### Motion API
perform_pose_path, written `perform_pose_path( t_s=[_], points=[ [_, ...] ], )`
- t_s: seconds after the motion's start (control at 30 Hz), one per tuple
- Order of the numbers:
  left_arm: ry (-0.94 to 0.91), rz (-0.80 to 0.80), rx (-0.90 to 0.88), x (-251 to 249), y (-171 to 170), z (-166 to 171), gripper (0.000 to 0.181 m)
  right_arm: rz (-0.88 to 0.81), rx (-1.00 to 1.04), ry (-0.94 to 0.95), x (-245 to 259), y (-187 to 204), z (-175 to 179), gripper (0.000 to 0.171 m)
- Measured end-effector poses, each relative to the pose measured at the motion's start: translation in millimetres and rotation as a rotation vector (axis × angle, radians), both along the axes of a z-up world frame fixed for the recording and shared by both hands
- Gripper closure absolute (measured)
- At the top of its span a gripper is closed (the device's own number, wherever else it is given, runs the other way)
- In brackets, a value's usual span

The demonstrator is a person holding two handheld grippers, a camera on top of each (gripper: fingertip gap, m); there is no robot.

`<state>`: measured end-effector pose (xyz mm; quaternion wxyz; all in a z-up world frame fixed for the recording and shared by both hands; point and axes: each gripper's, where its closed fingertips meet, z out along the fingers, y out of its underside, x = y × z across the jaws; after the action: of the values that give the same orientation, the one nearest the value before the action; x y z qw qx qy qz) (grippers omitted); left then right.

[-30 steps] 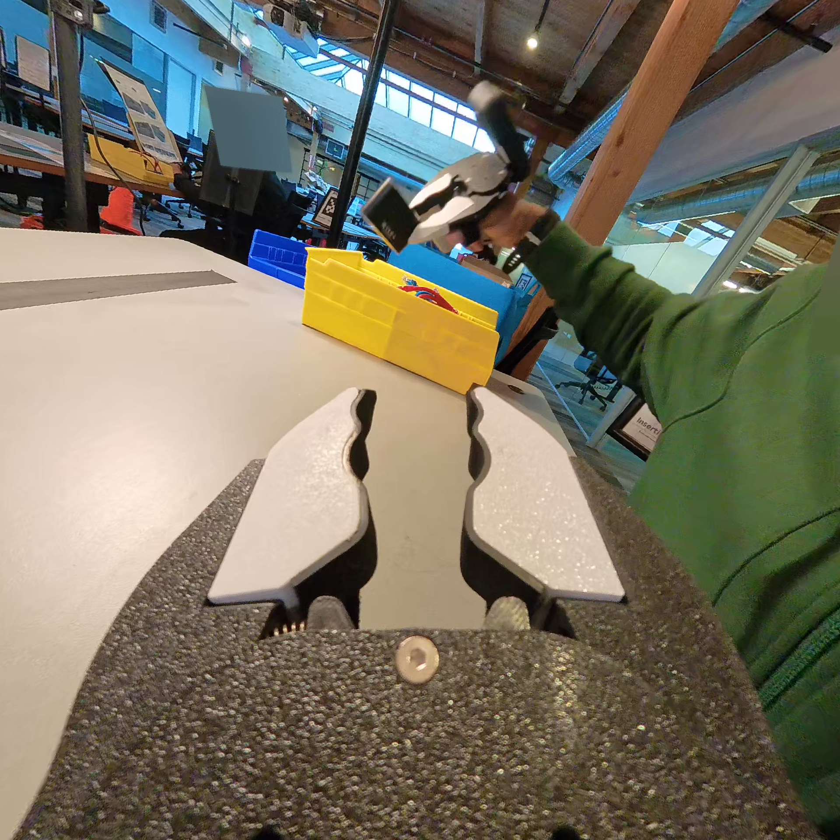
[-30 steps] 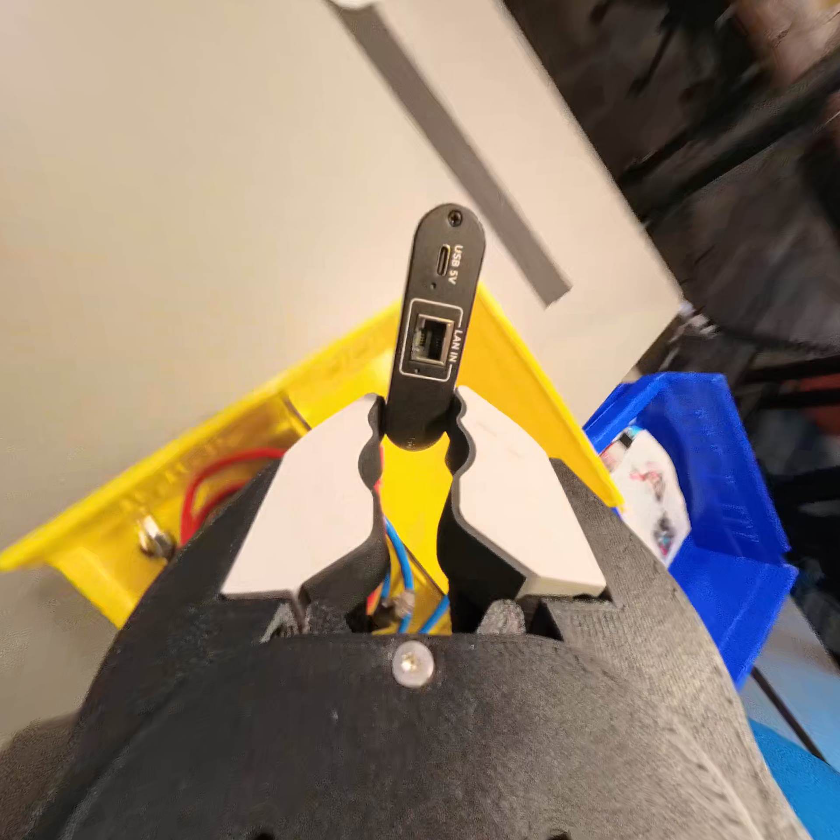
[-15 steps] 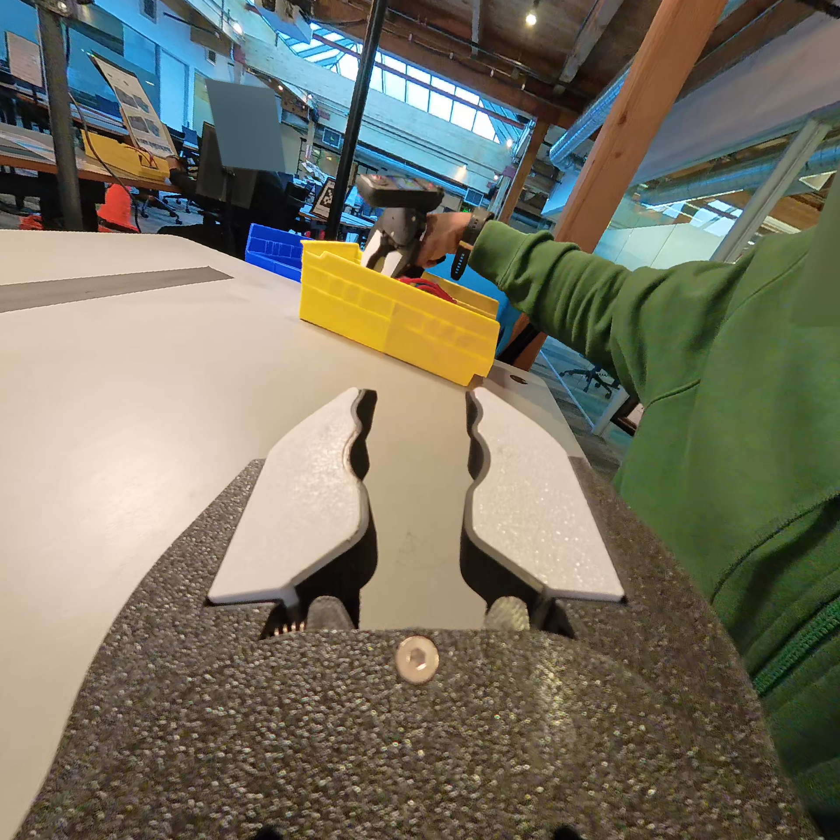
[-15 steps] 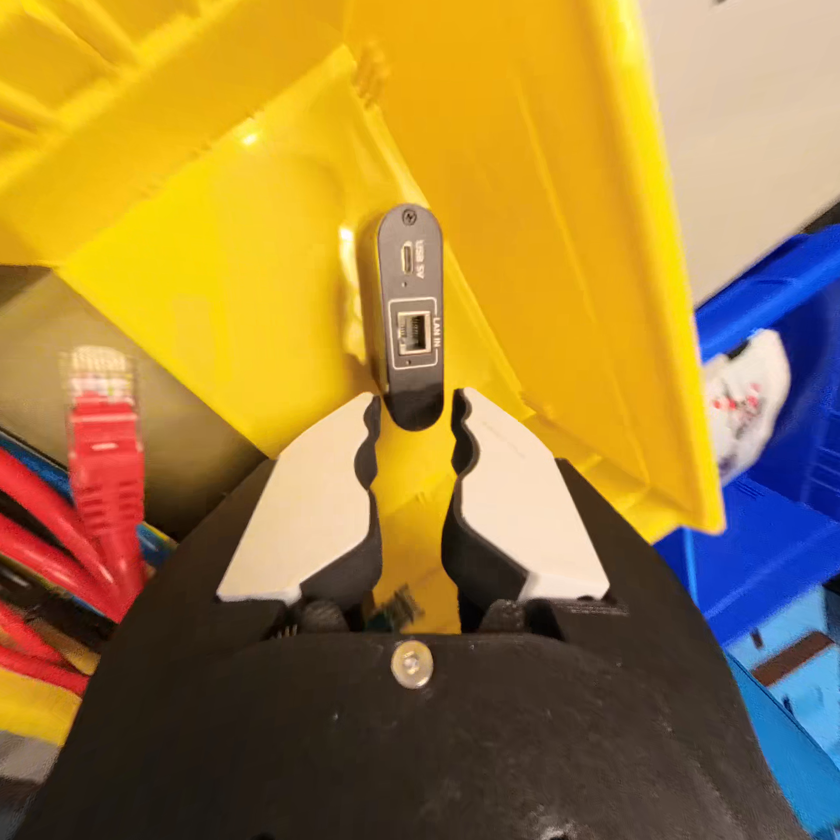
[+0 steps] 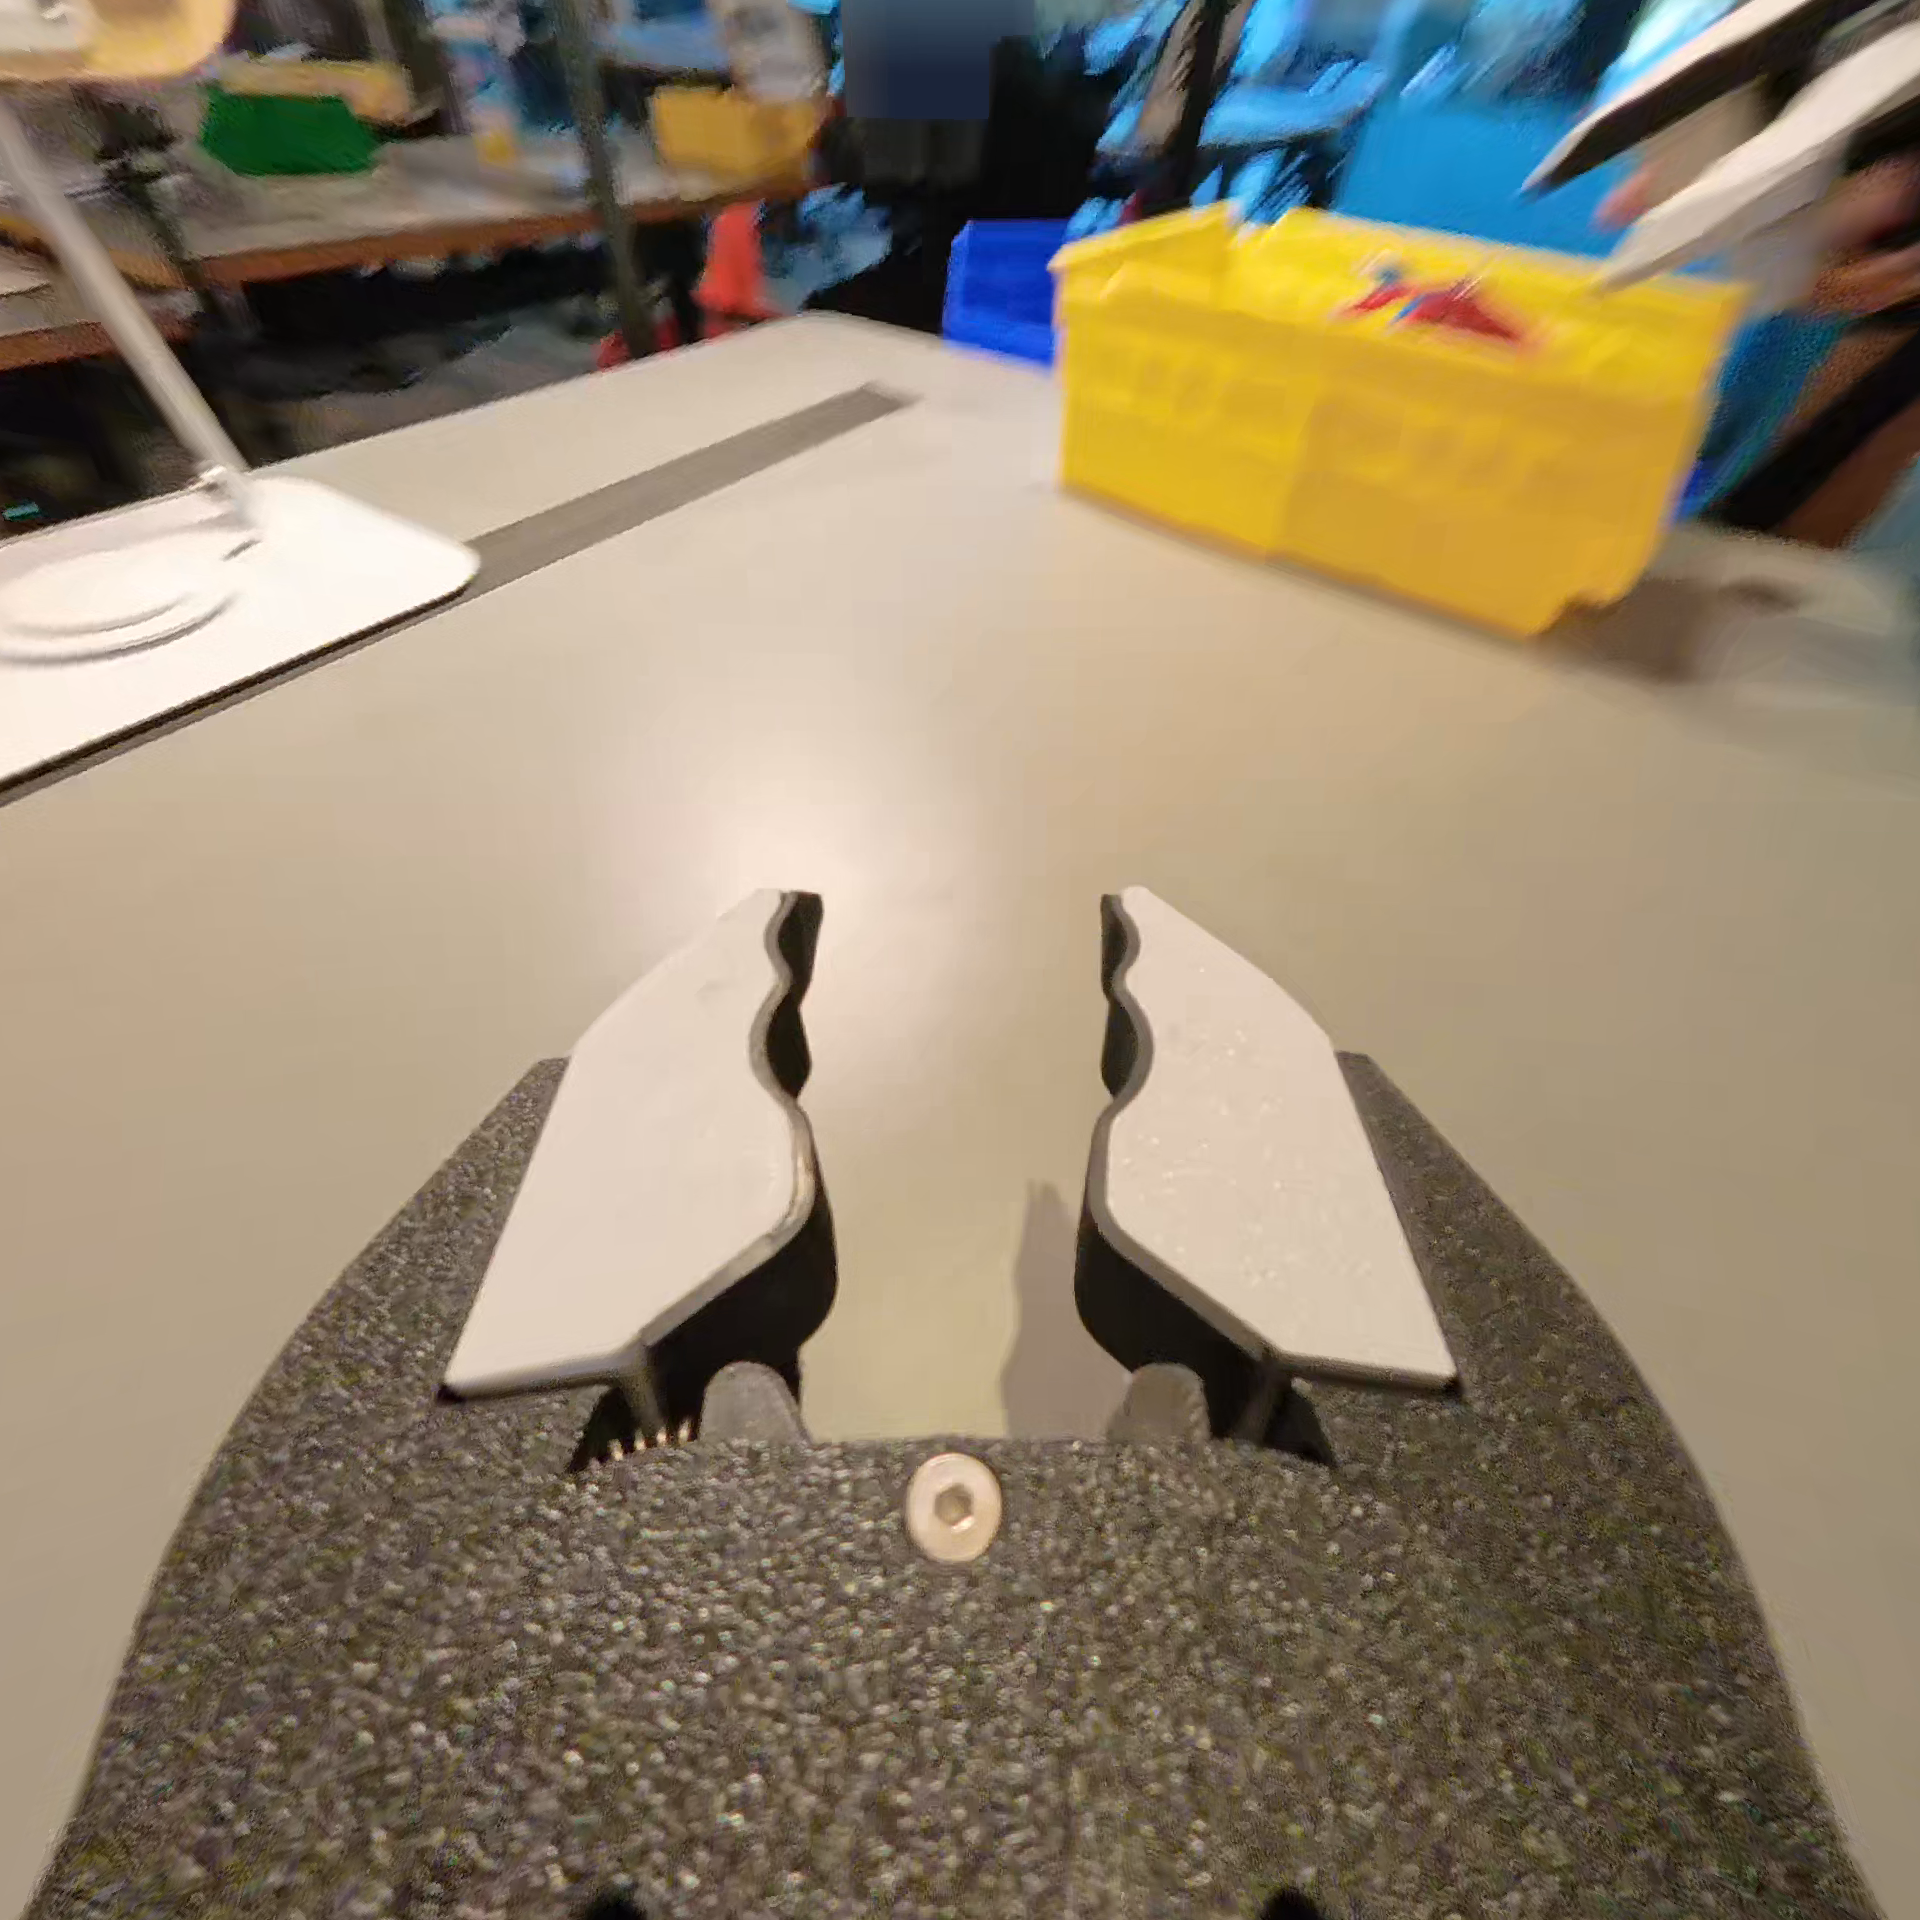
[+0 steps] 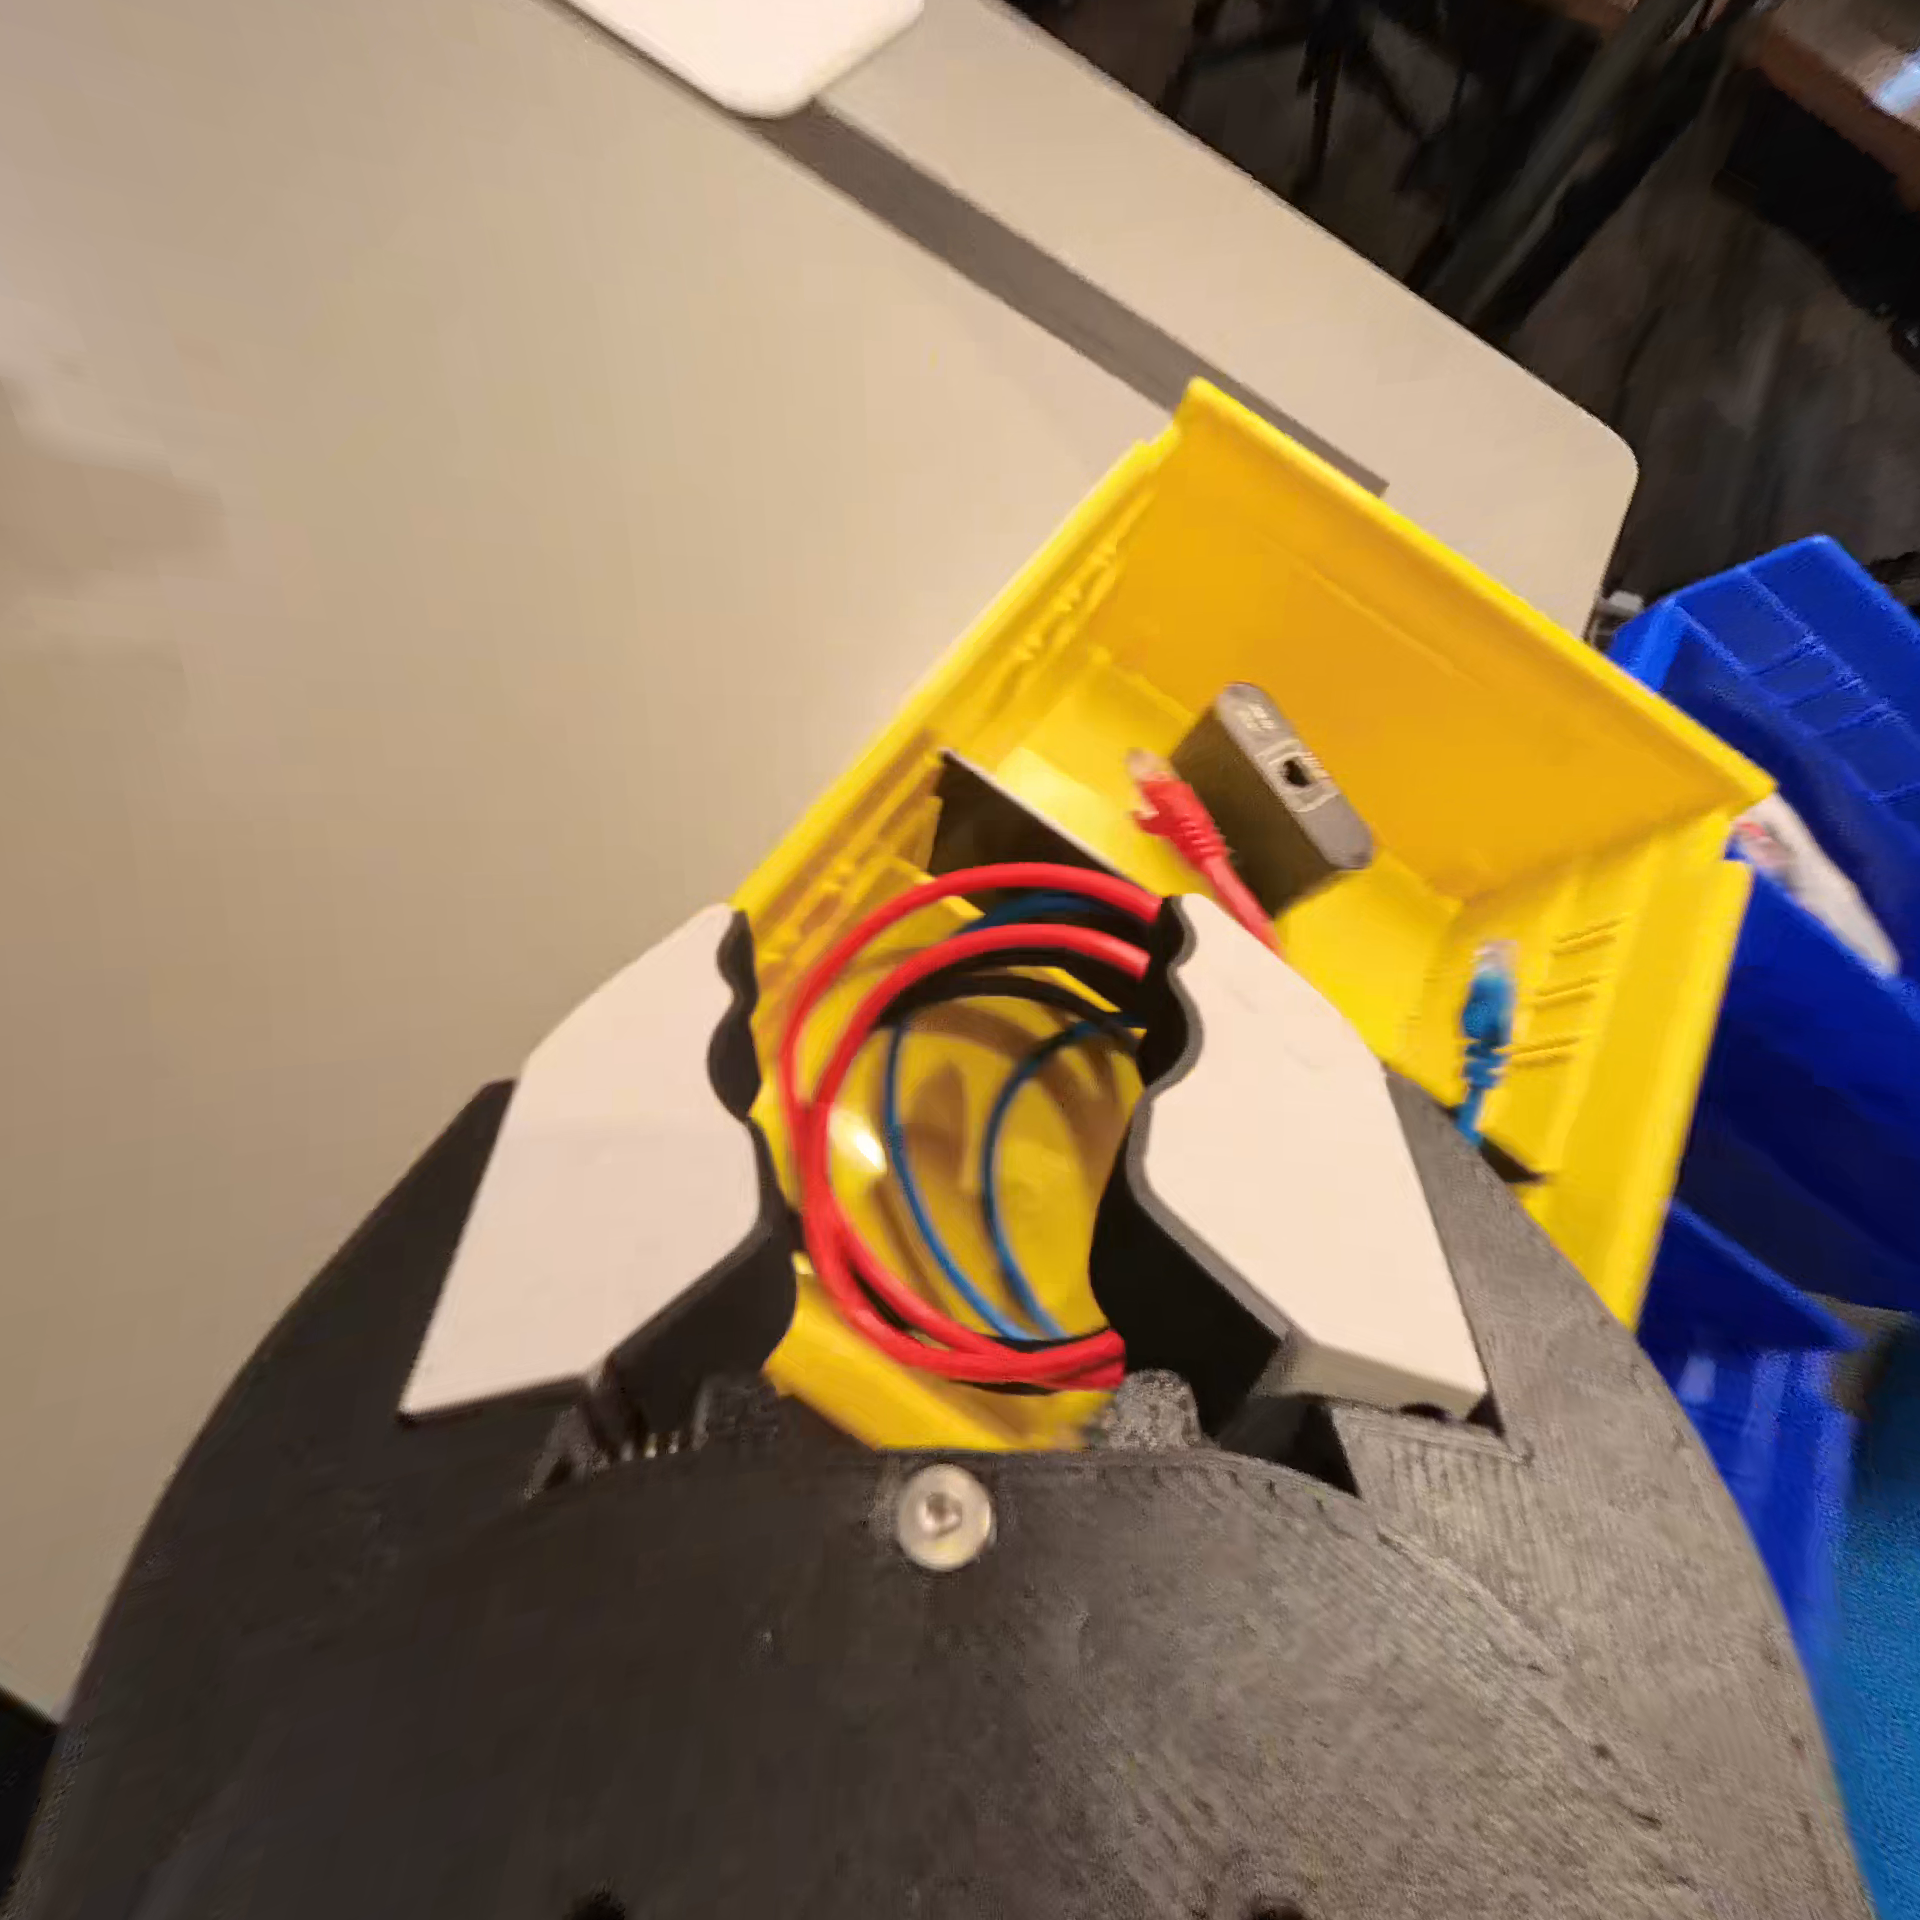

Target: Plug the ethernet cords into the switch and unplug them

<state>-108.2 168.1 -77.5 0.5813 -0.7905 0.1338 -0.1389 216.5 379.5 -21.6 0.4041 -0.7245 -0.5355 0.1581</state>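
Observation:
The black switch [image 6: 1273, 800] lies inside the yellow bin [image 6: 1351, 582], port end up, free of any gripper. A red ethernet cord's plug [image 6: 1179, 821] rests beside it, and a blue cord's plug [image 6: 1486, 1013] leans on the bin's right wall. Coiled red and blue cords [image 6: 831, 1091] fill the near part of the bin. My right gripper [image 6: 954, 925] is open and empty above the coils. My left gripper [image 5: 958, 914] is open and empty over the bare table. The yellow bin [image 5: 1382, 416] is far ahead to its right, with the right gripper's fingers [image 5: 1714, 156] above it.
A blue bin [image 6: 1818, 935] stands against the yellow bin's far side, off the table edge. A white lamp base [image 5: 156, 603] sits on the grey table [image 5: 935, 675] at the left. A dark strip [image 5: 675, 478] crosses the table. One gripper's finger ends stand about 40 cm off the other's. From my right tips it is roughly 15 cm to the black switch [image 6: 1273, 800]; from my left, 45 cm.
My right gripper has let go of the switch inside the yellow bin, opened and pulled back above it. My left gripper has opened wider and swung its view to the left.

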Motion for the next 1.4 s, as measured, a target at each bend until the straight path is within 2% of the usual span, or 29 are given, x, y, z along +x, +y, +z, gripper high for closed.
perform_pose_path(
  t_s=[0.1,0.23,0.43,0.57,0.63,0.8,0.9,1.03,1.17,1.27,1.4],
  points=[
    [0.140,0.087,-0.079,-10,0,-18,0.116,-0.055,-0.024,0.210,-1,-40,-8,0.081],
    [0.216,0.159,-0.109,-14,-10,-25,0.110,-0.158,0.030,0.389,-1,-63,-21,0.071],
    [0.230,0.321,-0.043,-34,-49,-14,0.105,-0.263,0.076,0.360,2,-57,-44,0.064],
    [0.233,0.538,0.034,-69,-96,0,0.100,-0.375,0.166,0.280,12,-45,-57,0.055],
    [0.229,0.630,0.083,-84,-124,8,0.099,-0.377,0.169,0.279,9,-45,-62,0.055],
    [0.301,0.817,0.088,-115,-191,18,0.098,-0.416,0.176,0.348,12,-41,-56,0.066],
    [0.323,0.947,0.126,-140,-229,35,0.099,-0.422,0.218,0.342,14,-43,-53,0.070],
    [0.289,1.115,0.074,-191,-264,38,0.098,-0.439,0.290,0.331,18,-45,-49,0.078],
    [0.259,1.265,-0.037,-250,-287,24,0.096,-0.453,0.348,0.285,17,-45,-49,0.089],
    [0.256,1.302,-0.111,-279,-292,10,0.098,-0.455,0.416,0.269,14,-46,-45,0.103],
    [0.312,1.292,-0.140,-297,-285,4,0.117,-0.482,0.440,0.237,14,-43,-46,0.126]
  ],
)
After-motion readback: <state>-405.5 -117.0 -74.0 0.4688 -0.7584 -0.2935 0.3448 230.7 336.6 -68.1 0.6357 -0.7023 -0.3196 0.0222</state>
